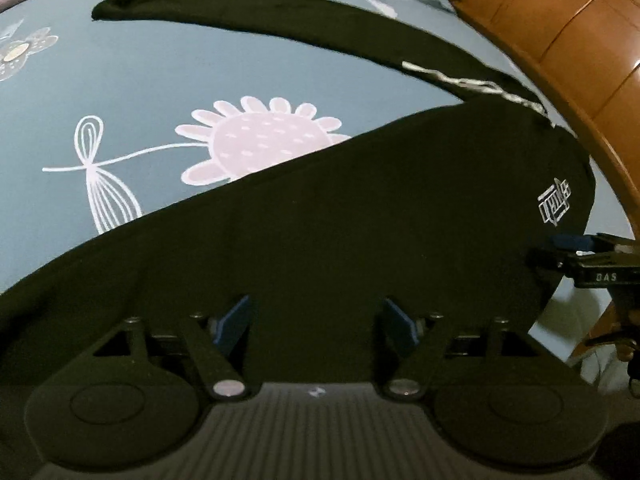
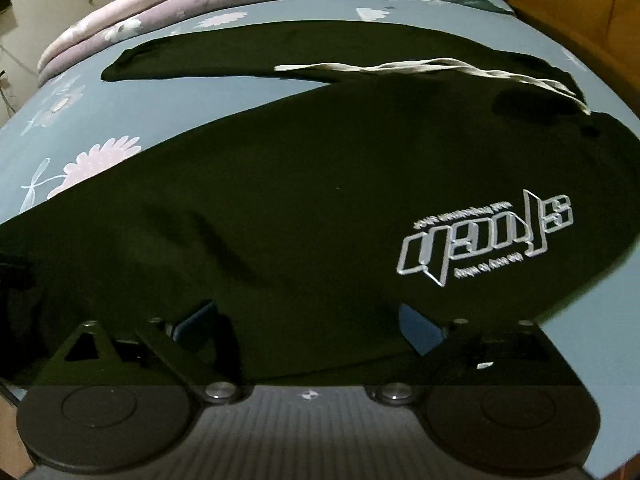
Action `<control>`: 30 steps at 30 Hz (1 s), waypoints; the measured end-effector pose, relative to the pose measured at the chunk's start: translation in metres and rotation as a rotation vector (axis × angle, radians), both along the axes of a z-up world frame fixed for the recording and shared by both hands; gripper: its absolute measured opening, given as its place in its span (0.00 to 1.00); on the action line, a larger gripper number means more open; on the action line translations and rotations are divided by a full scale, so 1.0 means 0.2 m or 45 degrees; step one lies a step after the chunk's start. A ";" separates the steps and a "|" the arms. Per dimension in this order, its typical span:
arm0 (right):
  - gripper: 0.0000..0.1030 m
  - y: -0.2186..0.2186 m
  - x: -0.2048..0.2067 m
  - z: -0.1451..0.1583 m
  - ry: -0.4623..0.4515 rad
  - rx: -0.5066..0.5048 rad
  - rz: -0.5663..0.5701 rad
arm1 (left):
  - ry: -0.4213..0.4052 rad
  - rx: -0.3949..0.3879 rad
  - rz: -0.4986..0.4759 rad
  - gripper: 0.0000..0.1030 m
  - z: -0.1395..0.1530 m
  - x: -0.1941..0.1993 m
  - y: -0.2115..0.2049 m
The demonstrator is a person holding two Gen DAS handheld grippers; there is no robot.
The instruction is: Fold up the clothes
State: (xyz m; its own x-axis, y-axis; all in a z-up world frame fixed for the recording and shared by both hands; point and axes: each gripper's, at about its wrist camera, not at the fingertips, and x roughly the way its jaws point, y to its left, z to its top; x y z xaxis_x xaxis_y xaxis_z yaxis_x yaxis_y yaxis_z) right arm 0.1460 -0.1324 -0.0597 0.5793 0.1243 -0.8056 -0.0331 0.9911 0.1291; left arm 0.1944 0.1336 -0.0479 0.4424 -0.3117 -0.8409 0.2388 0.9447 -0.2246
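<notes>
A black garment (image 1: 360, 220) (image 2: 300, 180) lies flat on a blue flowered bedsheet (image 1: 160, 80) (image 2: 160, 96). A narrow black part of it (image 1: 240, 8) reaches to the far left. It carries a white drawstring (image 1: 472, 84) (image 2: 420, 68) and a white printed logo (image 1: 556, 202) (image 2: 488, 240). My left gripper (image 1: 316, 320) hovers open over the near part of the cloth, with nothing pinched between its blue pads. My right gripper (image 2: 308, 324) stands wide open over the garment's near edge by the logo. It also shows at the right edge of the left wrist view, as the right gripper (image 1: 554, 252).
A folded flowered quilt (image 2: 160, 4) lies along the far end of the bed. An orange-brown wooden surface (image 1: 560, 20) curves round the bed's right side. Bare blue sheet lies to the left of the garment and at the near right corner (image 2: 600, 340).
</notes>
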 end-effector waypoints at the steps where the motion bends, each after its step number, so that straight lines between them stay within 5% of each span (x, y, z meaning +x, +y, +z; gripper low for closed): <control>1: 0.96 -0.03 0.00 0.02 -0.015 0.021 -0.024 | -0.006 0.017 -0.005 0.71 0.01 0.01 -0.02; 14: 1.00 -0.77 0.43 0.22 -0.334 -0.029 -0.332 | -0.082 0.061 -0.118 0.73 0.10 0.21 -0.43; 22: 1.00 -1.04 0.59 0.03 -0.278 0.027 -0.320 | -0.089 0.077 -0.133 0.73 0.10 0.28 -0.73; 30: 1.00 -1.21 0.48 -0.07 -0.200 -0.140 -0.213 | -0.086 0.127 -0.218 0.74 0.05 0.33 -1.05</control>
